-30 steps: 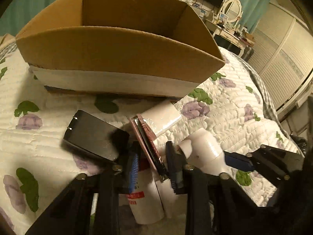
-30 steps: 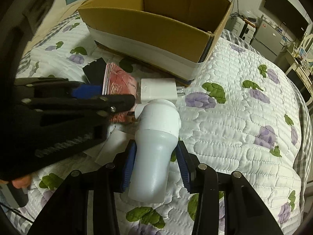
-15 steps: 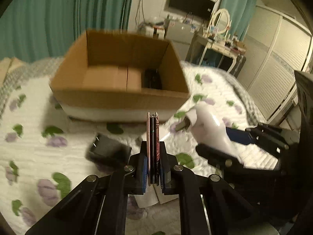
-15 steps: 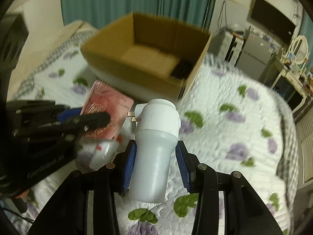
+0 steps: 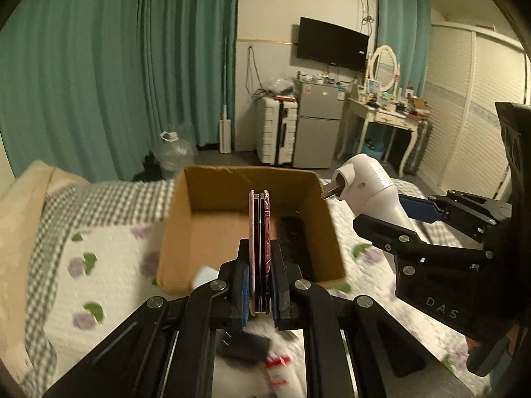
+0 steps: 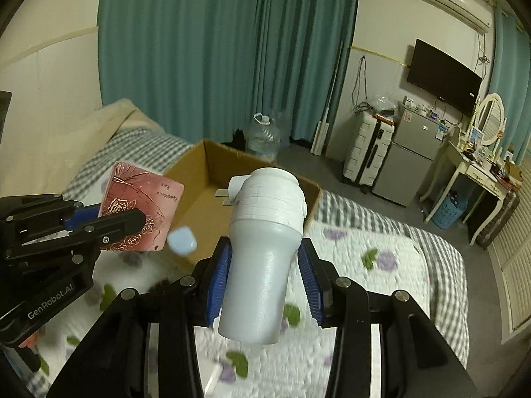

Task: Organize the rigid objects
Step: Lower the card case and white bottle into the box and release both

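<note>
My left gripper (image 5: 260,293) and right gripper (image 6: 264,282) are black, silver-screwed, with ribbed blue pads (image 6: 217,283)

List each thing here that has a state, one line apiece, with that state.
Left claw: shut on the pink case, held on edge.
Pink case: lifted off the bed, near the box.
Right claw: shut on the white device.
White device: lifted, plug prongs towards the box.
Cardboard box: open on top, a black item inside.
</note>
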Motion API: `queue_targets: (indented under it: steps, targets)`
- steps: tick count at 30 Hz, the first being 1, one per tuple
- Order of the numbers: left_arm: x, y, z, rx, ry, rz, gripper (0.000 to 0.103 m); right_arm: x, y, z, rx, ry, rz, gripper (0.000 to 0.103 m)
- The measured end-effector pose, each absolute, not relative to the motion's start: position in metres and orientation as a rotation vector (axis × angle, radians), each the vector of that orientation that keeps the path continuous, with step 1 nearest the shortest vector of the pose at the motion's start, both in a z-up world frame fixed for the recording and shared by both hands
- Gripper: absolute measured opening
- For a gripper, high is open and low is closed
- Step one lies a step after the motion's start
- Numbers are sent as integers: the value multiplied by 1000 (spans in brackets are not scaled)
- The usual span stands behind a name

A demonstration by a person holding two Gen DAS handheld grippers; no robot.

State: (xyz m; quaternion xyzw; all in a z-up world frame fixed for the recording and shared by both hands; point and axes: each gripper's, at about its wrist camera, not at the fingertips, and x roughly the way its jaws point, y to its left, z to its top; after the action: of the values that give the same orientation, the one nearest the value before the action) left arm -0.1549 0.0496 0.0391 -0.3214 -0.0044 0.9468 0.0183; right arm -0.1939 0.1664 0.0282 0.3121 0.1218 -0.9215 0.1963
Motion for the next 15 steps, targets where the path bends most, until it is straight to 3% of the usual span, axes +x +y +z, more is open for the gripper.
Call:
queue_targets:
  steps: [15]
  targets:
    - [-249,17,-35,-1164,68,2962,10,-308,133,-60,995,245,-2526,41]
